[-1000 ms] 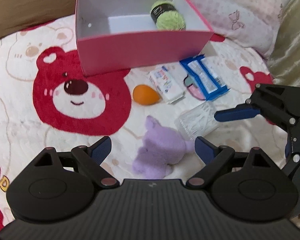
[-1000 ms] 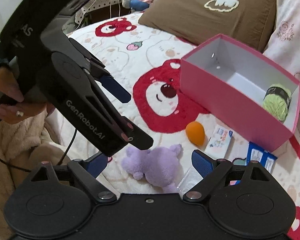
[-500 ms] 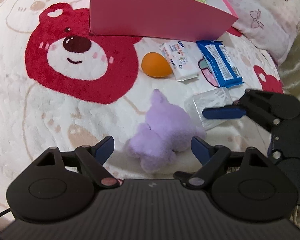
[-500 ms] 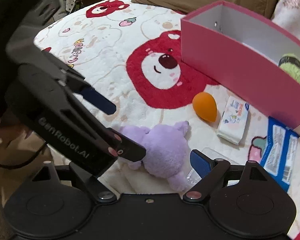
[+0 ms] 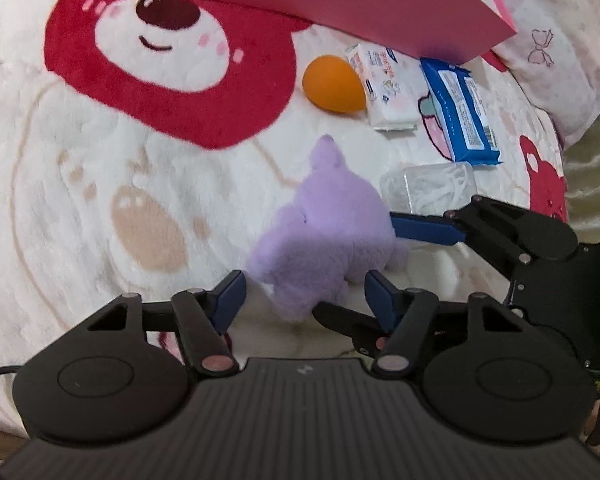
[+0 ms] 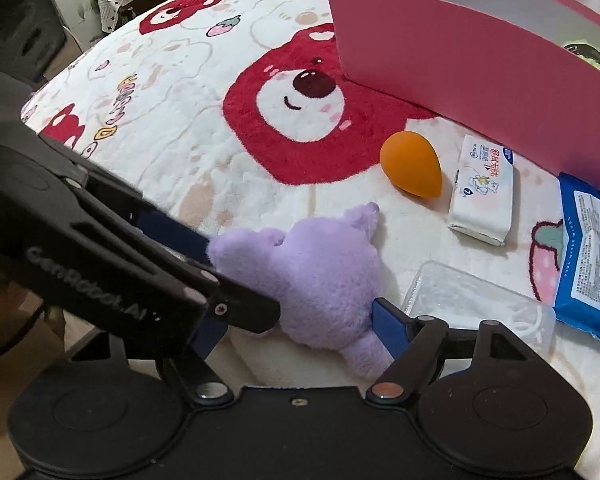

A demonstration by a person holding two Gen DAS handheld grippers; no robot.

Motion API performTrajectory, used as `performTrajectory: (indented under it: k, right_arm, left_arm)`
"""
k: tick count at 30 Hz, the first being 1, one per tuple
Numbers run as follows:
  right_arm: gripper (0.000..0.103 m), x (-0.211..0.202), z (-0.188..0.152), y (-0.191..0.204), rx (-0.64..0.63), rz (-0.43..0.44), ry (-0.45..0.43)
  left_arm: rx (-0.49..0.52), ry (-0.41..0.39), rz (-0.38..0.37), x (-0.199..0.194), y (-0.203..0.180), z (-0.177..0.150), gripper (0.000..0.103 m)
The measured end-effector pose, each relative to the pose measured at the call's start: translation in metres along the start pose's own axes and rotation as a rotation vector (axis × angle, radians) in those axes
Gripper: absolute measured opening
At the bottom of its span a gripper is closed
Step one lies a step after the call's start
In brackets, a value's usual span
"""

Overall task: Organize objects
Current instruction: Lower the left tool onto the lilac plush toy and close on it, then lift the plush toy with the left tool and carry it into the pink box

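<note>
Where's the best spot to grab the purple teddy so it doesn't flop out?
Probably around the purple teddy's fat middle, coming from above with one finger on each side. It lies flat on the blanket, and its ear and legs are thin, floppy bits that could slip. The left gripper and right gripper are both open around it now.

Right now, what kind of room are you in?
Probably a bedroom. The things lie on a soft fleecy blanket printed with red cartoon bears, a pink patterned pillow sits beside the pink box, and a purple plush toy lies in front of both grippers.
</note>
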State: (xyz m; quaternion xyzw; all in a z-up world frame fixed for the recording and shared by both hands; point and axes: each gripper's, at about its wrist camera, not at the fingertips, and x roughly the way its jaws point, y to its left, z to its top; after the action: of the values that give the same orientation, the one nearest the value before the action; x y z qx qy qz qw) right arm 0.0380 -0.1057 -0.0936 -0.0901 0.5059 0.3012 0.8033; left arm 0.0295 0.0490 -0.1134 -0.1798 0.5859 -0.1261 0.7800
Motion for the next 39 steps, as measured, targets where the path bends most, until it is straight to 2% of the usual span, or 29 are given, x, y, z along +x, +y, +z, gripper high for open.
performTrajectory:
  k: [3,10,12,15,17,23,26,28,35,39]
  right_arm:
    - [0.081,0.002,-0.002,-0.005,0.038,0.008,-0.008]
    - [0.084,0.008,-0.004,-0.006,0.064,0.021,-0.052]
    - [0.080,0.007,-0.003,-0.005,0.070,0.014,-0.054]
    - [0.073,0.007,0.003,-0.007,0.124,0.013,-0.025]
    - [0.073,0.008,0.004,-0.006,0.148,0.008,-0.028]
    - [0.068,0.005,0.002,0.001,0.143,-0.015,-0.065]
    - [0.060,0.002,0.002,0.001,0.149,-0.035,-0.085]
    - [0.050,0.001,0.002,0.000,0.147,-0.060,-0.089]
    - [0.048,-0.010,0.004,0.008,0.125,-0.118,-0.137]
    - [0.048,-0.020,0.007,0.009,0.134,-0.114,-0.152]
  left_arm:
    - [0.045,-0.034,0.040,-0.001,-0.005,0.000,0.049]
    - [-0.004,-0.045,0.024,0.004,0.005,0.005,0.046]
    - [-0.020,-0.075,-0.025,0.002,0.009,0.005,0.046]
    - [-0.042,-0.089,-0.035,0.002,0.014,0.009,0.046]
    - [-0.064,-0.089,-0.044,0.001,0.017,0.012,0.046]
    - [0.018,-0.129,0.006,-0.007,0.009,0.012,0.041]
    - [0.033,-0.148,0.006,-0.011,0.008,0.013,0.041]
    - [0.046,-0.162,0.005,-0.015,0.005,0.012,0.041]
    - [0.071,-0.196,0.005,-0.027,0.000,0.014,0.041]
    - [0.086,-0.207,-0.005,-0.039,-0.005,0.014,0.041]
